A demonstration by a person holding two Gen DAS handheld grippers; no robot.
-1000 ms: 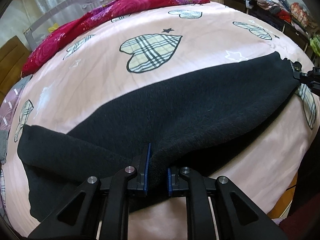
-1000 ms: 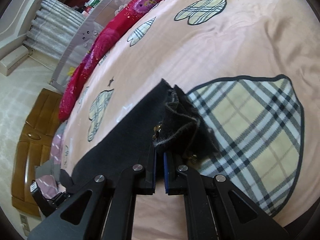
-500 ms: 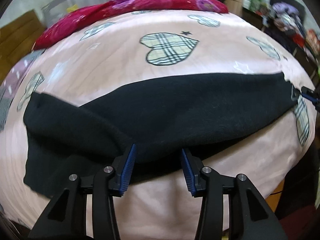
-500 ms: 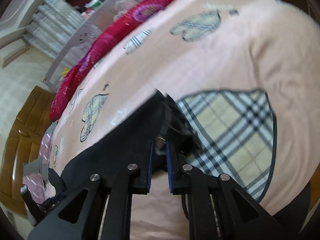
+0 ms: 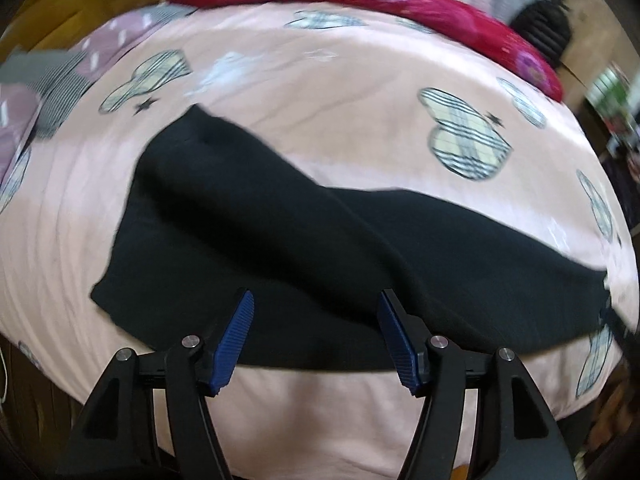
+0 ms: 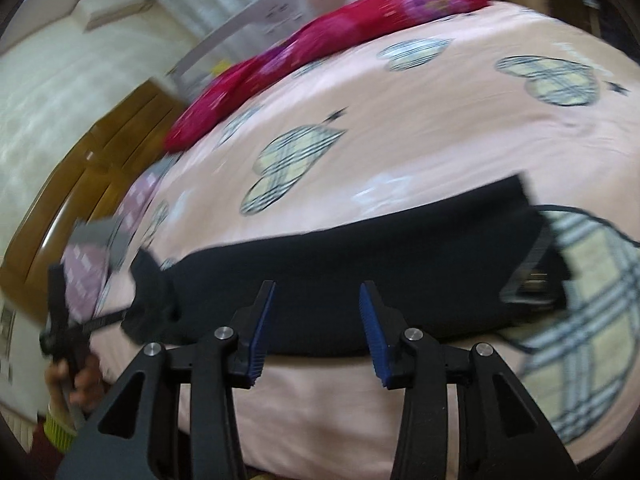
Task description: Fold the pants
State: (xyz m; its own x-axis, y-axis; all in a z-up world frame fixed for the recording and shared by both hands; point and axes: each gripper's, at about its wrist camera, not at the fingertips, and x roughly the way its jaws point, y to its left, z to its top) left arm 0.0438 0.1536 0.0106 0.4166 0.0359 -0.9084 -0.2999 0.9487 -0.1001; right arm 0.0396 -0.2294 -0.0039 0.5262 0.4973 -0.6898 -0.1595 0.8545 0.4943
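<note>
Pants [image 5: 304, 240]: black, lying across pink bedspread [image 5: 320, 92] as long dark band, one leg folded over other. Spread flat on bed, near front edge in both wrist views. Waist end [image 6: 532, 264] toward right side in right wrist view, band and small metal fastening showing there, partly over plaid heart print [image 6: 588, 320]. Leg ends toward left side in left wrist view, cuffs [image 5: 132, 264] fanned slightly apart.

Left gripper [image 5: 316, 336]: blue pads spread wide, nothing between them. Hovering over near edge of pants; contact with cloth not discernible. Also visible in right wrist view at far left [image 6: 92, 320], held in person's hand [image 6: 76, 380], tips close to leg end of pants.

Right gripper [image 6: 316, 328]: blue pads likewise wide apart, holding nothing. Positioned over near edge of pants, mid-length. Contact with cloth unclear.

Background: red floral quilt [image 5: 400, 4] bunched along far edge of bed, purple patterned pillow [image 5: 16, 112] at left in left wrist view, wooden headboard [image 6: 72, 184] beyond. Both frames motion-blurred, fine detail soft.
</note>
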